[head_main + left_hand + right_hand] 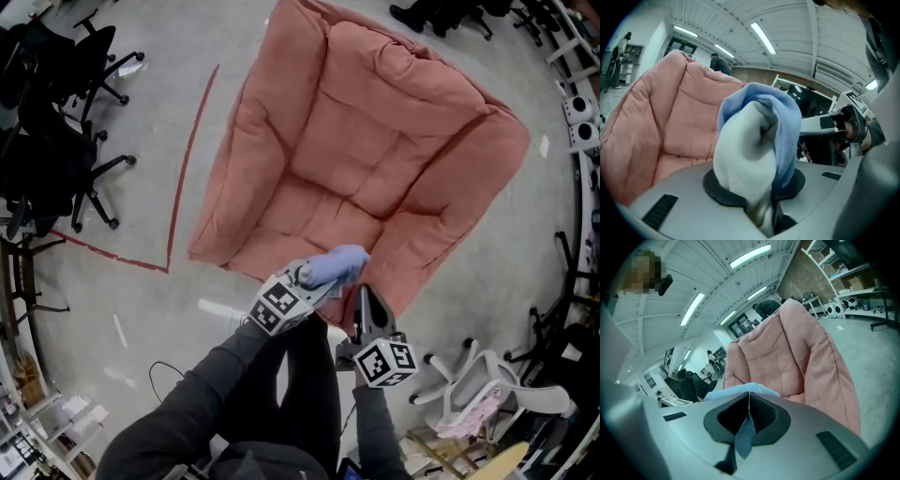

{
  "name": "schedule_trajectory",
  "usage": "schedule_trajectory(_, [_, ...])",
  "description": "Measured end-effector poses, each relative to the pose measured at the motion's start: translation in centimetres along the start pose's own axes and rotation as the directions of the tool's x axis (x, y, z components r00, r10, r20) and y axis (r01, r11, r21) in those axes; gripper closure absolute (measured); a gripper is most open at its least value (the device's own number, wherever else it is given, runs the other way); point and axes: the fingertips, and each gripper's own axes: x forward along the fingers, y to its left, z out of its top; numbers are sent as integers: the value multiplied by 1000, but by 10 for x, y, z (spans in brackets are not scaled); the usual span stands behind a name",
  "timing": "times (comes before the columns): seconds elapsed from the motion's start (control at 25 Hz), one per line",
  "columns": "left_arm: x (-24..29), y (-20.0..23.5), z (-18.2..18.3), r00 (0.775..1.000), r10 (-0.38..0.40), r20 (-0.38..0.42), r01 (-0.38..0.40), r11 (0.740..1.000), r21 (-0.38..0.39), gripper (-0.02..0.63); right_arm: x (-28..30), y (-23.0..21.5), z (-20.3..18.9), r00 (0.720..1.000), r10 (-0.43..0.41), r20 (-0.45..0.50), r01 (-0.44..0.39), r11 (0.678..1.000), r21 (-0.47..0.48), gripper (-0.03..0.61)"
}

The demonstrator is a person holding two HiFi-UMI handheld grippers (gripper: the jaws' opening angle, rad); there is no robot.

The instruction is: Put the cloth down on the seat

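- Cloth (757,136) looks soft, light and floppy with zero stiffness. It'd probably just slump wherever it lands, and there's nothing fragile about it.
- A pinch on a bunched fold seems the easiest hold. The left gripper (307,277) is clenched on a fat wad that bulges out past its jaws.
- The right gripper (747,411) is pressed tight on only a thin blue edge, with the rest sitting just beyond its tips.
- Looks-wise it's pale blue outside, whitish inside, fleecy and crumpled.
- The pink padded seat (356,159) lies ahead of both sets of jaws, and the cloth isn't down on it yet.
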Motion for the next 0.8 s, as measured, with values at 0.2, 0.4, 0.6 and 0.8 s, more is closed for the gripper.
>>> schedule_trajectory(0.2, [8,28,-8,1000,20,7,-20,1000,-12,497,28,-9,-13,1000,-4,-26,3,1000,-21,566])
schedule_trajectory(0.4, [12,57,-20,999,44,2,-44,998,-34,494,54,-19,-25,998,-7,-55,5,999,-37,566])
schedule_trajectory(0.6, [19,89,-31,996,89,5,-88,991,-97,492,80,-24,-29,998,1,-66,-3,999,-33,566])
schedule_trajectory(0.8, [30,121,-45,991,130,15,-126,976,-179,491,102,-29,-38,996,14,-83,-17,999,-30,566])
